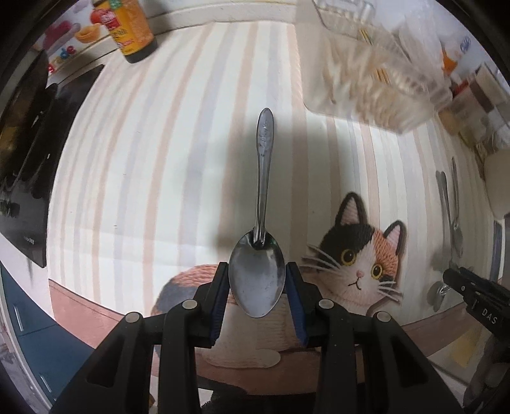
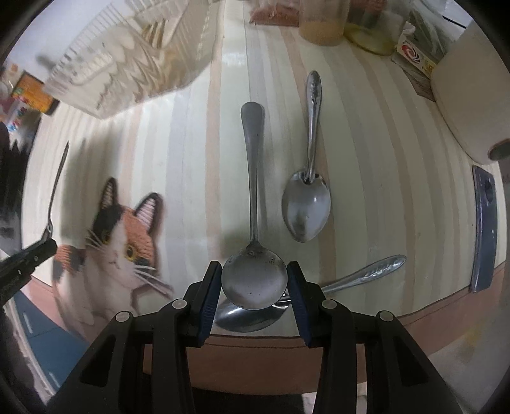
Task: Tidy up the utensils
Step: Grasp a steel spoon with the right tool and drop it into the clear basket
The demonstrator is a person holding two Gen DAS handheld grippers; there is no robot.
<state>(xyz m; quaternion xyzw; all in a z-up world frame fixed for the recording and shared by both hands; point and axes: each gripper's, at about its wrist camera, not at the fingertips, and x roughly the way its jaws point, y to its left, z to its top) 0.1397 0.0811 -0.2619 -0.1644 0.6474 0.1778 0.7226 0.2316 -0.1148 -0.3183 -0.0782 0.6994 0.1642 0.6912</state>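
Observation:
My left gripper [image 1: 257, 280] is shut on the bowl of a steel spoon [image 1: 259, 229], held above the striped mat with its handle pointing away. My right gripper [image 2: 254, 280] is shut on the round bowl of a long steel spoon [image 2: 253, 203], handle also pointing away. A second spoon [image 2: 307, 191] lies on the mat to its right. A third spoon [image 2: 360, 277] lies crosswise under the right gripper, its bowl partly hidden. A clear ribbed utensil container [image 1: 369, 67] stands at the back; it also shows in the right wrist view [image 2: 127, 57].
The striped mat [image 1: 159, 159] has a cat picture [image 1: 360, 254] near its front edge. An orange bottle [image 1: 132, 28] stands far left, beside a black appliance [image 1: 25, 159]. Jars [image 2: 325, 22] and a white pot [image 2: 471, 95] stand at the back right. A blue strip [image 2: 484, 229] lies at right.

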